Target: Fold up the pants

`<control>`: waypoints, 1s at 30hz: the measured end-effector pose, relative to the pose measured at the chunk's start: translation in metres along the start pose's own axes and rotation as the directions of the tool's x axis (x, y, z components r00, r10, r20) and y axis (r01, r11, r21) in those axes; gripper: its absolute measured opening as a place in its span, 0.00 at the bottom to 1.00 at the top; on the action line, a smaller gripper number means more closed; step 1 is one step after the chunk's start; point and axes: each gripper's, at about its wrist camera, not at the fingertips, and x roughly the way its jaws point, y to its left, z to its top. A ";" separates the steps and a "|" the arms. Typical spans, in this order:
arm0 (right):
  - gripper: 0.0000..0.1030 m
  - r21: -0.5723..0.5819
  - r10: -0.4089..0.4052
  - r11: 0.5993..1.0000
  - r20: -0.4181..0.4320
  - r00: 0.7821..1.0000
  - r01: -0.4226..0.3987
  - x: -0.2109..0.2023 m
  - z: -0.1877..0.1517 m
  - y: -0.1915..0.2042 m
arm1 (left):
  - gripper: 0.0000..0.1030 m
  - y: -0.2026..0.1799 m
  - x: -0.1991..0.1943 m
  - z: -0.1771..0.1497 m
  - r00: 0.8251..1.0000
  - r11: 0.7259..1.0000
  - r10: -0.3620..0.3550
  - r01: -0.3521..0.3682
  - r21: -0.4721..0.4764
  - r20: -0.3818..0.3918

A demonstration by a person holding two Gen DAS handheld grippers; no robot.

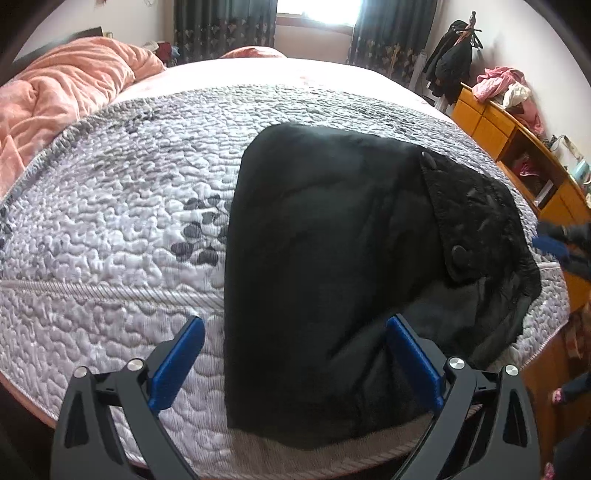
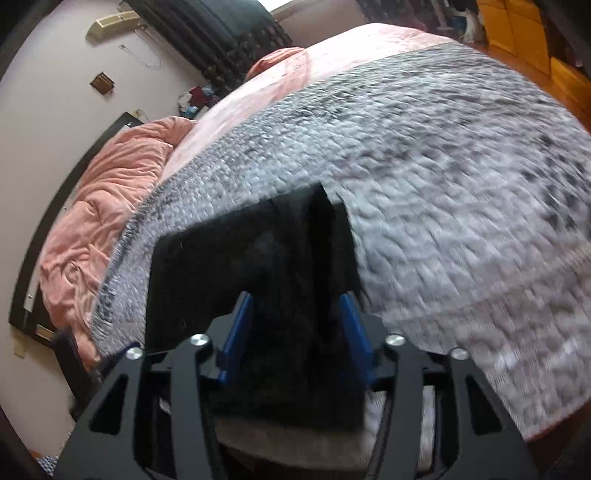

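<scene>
The left gripper (image 1: 295, 350) has its blue-padded jaws spread wide, holding nothing, poised over the near end of the black pants (image 1: 332, 266); one pad sits over the quilt, the other over the dark cloth. The pants lie folded into a thick block on the bed's near edge, running straight ahead of the jaws, with a buttoned waistband flap out to the right. The right gripper (image 2: 295, 314) has its jaws part-way spread around the pants (image 2: 258, 258); this view is blurred, and I cannot tell whether the pads press the cloth. Under everything is a grey and white quilt (image 1: 118, 206) with a bumpy stitched surface. Beyond it, ahead and left of the jaws, lies a crumpled salmon-pink blanket (image 1: 66, 88). Farther out are dark curtains (image 1: 225, 26) framing a bright window, a coat rack (image 1: 458, 48), and an orange wooden cabinet (image 1: 491, 122) with clothes heaped on top.
</scene>
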 end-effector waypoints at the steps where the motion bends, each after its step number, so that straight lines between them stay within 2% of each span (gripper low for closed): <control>1: 0.54 0.004 -0.002 1.000 -0.004 1.000 0.002 -0.002 -0.007 -0.001 | 0.96 0.000 -0.001 -0.002 1.000 1.000 -0.005 0.005 -0.006 -0.002; 6: 0.57 0.087 0.032 0.996 -0.038 0.999 -0.028 0.000 -0.049 -0.011 | 0.96 -0.002 0.000 -0.009 1.000 1.000 -0.020 0.020 -0.015 -0.022; 10: 0.61 0.174 0.150 0.974 -0.028 0.988 -0.143 0.014 -0.061 -0.014 | 0.96 -0.006 -0.001 -0.013 0.999 1.000 -0.026 0.026 -0.017 -0.029; 13: 0.61 0.192 0.175 0.967 -0.029 0.984 -0.166 0.025 -0.060 -0.011 | 0.96 -0.009 0.001 -0.015 0.999 1.000 -0.029 0.028 -0.011 -0.037; 14: 0.53 0.196 0.171 0.967 -0.033 0.985 -0.161 0.030 -0.060 -0.010 | 0.96 -0.009 0.001 -0.015 0.999 0.999 -0.030 0.029 -0.015 -0.039; 15: 0.37 0.201 0.173 0.966 -0.033 0.984 -0.163 0.033 -0.060 -0.010 | 0.96 -0.008 0.002 -0.015 0.999 0.999 -0.032 0.031 -0.020 -0.041; 16: 0.28 0.211 0.182 0.962 -0.032 0.983 -0.172 0.035 -0.059 -0.010 | 0.96 -0.007 0.003 -0.016 0.998 0.999 -0.036 0.035 -0.027 -0.043; 17: 0.24 0.221 0.179 0.961 -0.027 0.983 -0.169 0.036 -0.059 -0.010 | 0.96 -0.007 0.004 -0.016 0.998 0.999 -0.038 0.036 -0.033 -0.046; 21: 0.20 0.182 0.183 0.967 0.007 0.983 -0.181 0.024 -0.059 -0.003 | 0.96 -0.004 0.006 -0.015 0.998 0.998 -0.042 0.040 -0.042 -0.048; 25: 0.20 0.115 0.189 0.974 0.059 0.980 -0.194 -0.005 -0.052 0.016 | 0.96 -0.004 0.005 -0.013 0.998 0.997 -0.055 0.053 -0.054 -0.042; 27: 0.20 0.088 0.152 0.984 0.050 0.987 -0.156 -0.009 -0.049 0.020 | 0.96 -0.005 0.004 -0.011 0.998 0.997 -0.057 0.056 -0.053 -0.036; 30: 0.20 0.108 0.101 0.989 -0.001 0.995 -0.100 0.006 -0.051 0.011 | 0.96 -0.007 0.009 -0.010 0.998 0.999 -0.035 0.033 -0.043 -0.050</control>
